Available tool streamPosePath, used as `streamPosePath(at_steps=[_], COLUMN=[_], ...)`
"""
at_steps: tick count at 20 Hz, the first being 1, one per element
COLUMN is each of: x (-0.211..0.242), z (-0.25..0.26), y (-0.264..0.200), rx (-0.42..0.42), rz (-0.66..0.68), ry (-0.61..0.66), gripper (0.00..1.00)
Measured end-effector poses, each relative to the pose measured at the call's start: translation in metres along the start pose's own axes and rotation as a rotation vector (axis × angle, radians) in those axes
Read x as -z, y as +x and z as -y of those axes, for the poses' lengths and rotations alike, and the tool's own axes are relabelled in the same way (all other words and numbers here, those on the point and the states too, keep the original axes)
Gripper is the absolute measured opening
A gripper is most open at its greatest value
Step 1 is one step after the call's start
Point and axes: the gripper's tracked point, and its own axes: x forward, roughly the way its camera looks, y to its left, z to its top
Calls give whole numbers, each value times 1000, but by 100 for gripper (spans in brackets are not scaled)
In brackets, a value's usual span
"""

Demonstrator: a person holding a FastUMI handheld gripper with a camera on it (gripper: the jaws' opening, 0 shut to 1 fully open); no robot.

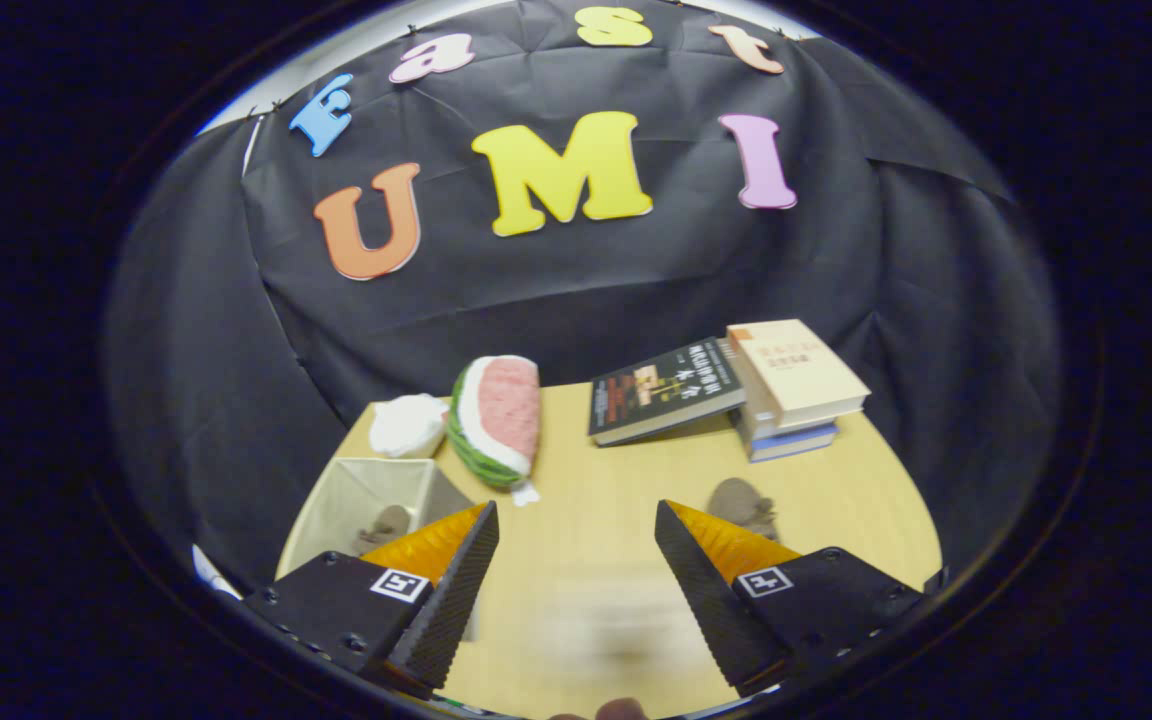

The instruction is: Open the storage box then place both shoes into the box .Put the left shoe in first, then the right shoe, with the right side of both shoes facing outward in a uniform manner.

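Hand-held gripper (576,560) status: fingers spread wide apart, nothing between them, bare tabletop (596,480) showing in the gap. It sits raised above the tabletop and looks forward and down across it.

Gripper view, items by position:

1. Storage box (361,500): pale fabric-walled box just ahead of the left finger, partly hidden behind it. The top is open, so the opening step appears done.
2. First shoe (383,522): small grey-brown shoe lying inside the storage box, close to the wall nearest the left finger. By the task order this should be the left shoe; its facing cannot be confirmed at this size.
3. Second shoe (744,505): matching grey-brown shoe resting on the tabletop just beyond the right finger, well apart from the storage box. It is likely the next item to fetch, which would explain the spread fingers.
4. Watermelon-slice plush (498,420) and a white soft object (408,425): beyond the storage box, near the far edge of the tabletop.
5. Books (736,390): a dark volume leaning against a stack of pale ones, beyond the second shoe.
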Motion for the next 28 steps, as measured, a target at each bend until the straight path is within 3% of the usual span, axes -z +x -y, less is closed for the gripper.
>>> streamPosePath(at_steps=[5,10,17,20,23,24,26,28], x=[21,75,134,146,152,152,151,148], z=[90,150,180,189,189,189,185,186], y=[19,65,125,144,154,152,150,149], rx=[65,105,107,120,108,112,111,124], rz=[-56,-200,-372,-417,-451,-459,-474,-472], ry=[-36,-41,-43,-14,32,52,89,114], gripper=[96,96,88,68,35,35,2,0])
